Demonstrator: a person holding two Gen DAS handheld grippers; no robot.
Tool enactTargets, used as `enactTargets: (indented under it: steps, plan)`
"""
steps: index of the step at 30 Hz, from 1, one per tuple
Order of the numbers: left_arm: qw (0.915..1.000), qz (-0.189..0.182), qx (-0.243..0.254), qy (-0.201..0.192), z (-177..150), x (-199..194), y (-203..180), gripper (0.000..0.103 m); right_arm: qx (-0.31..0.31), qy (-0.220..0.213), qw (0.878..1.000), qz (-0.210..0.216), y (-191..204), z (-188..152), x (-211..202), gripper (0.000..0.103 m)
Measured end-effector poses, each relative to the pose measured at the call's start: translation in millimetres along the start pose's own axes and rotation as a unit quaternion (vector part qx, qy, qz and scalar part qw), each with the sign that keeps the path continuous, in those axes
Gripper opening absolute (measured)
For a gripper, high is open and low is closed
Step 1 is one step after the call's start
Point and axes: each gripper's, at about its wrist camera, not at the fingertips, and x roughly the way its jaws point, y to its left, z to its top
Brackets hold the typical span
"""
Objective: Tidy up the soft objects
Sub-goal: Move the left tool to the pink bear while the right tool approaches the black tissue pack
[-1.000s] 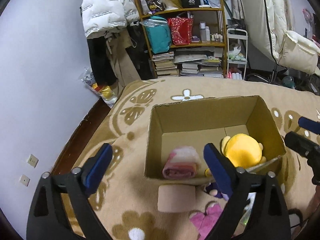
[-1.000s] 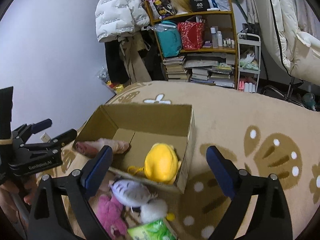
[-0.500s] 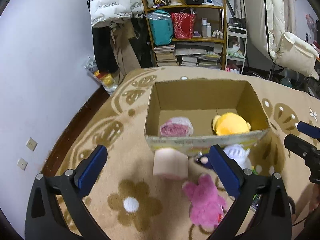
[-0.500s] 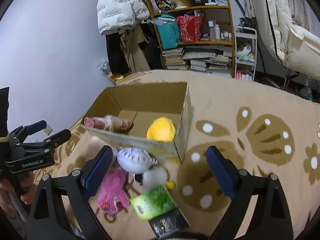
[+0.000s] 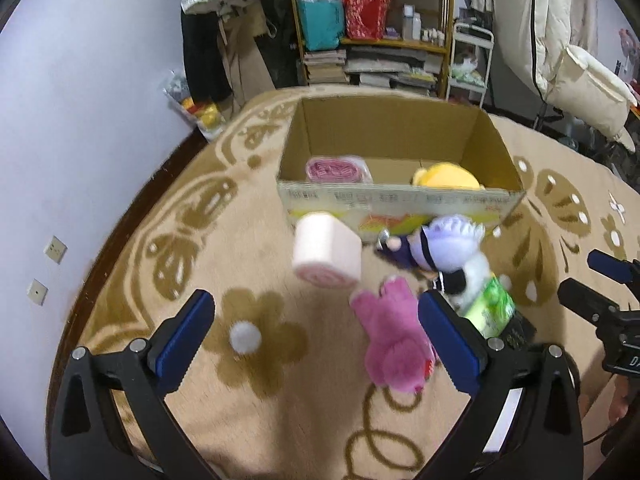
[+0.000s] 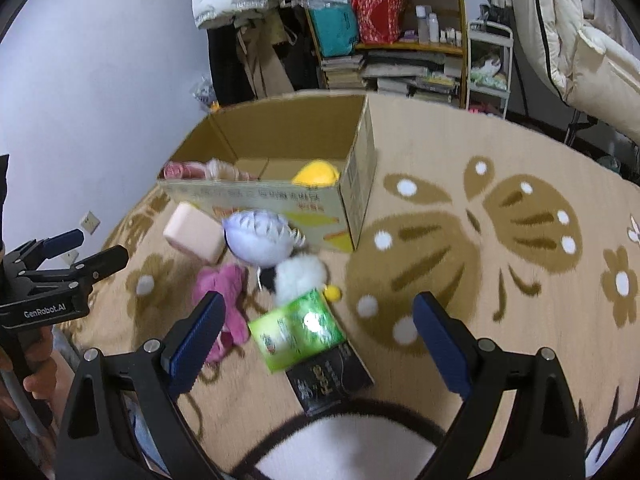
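Both grippers are hovering over the rug [image 5: 256, 400] with nothing in them. The left gripper [image 5: 318, 338] has its jaws spread wide, and the right gripper [image 6: 316, 340] is spread wide too.

The cardboard box [image 5: 400, 200] sits on the rug at about 12 o'clock in the left wrist view, open top. Inside it there's a rolled pink towel [image 5: 338, 168] on the left and a yellow plush [image 5: 446, 176] on the right, both only partly visible over the front wall.

The rest of the soft stuff is piled on the rug just in front of the box. A pale pink rolled cloth [image 5: 326, 254] lies right against the box's front wall, around 12 o'clock from the left gripper. Beside it toward 1 o'clock is a lavender plush [image 5: 448, 240], pressed up to the box. A white fluffy toy [image 6: 300, 276] is touching the lavender one on its near side. A hot pink plush [image 5: 394, 340] lies flat closest to the left gripper, just inside its right finger.

From the right wrist view, a green packet [image 6: 298, 330] sits almost dead centre between the fingers, overlapping a black packet [image 6: 330, 380] nearer the camera. There's a small yellow ball [image 6: 333, 292] just next to the white toy.

A shelf [image 6: 384, 20] stuffed with books and bags is at the back, 12 o'clock.
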Motion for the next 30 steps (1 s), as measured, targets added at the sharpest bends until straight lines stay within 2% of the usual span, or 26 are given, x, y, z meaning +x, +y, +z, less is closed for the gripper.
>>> enactTargets:
  steps: [9, 17, 30]
  plan:
    - [0.9991, -0.011, 0.009, 0.039, -14, 18, -10, 0.101, -0.003, 0.068, 0.998, -0.011, -1, -14, 25, 0.099]
    - [0.9964, -0.023, 0.020, 0.079, -20, 43, -19, 0.101, 0.005, 0.135, 0.991, -0.009, -6, -26, 55, 0.099]
    - [0.9903, -0.045, 0.036, 0.126, -26, 79, -40, 0.101, 0.002, 0.191, 0.982, -0.007, -6, -38, 86, 0.099]
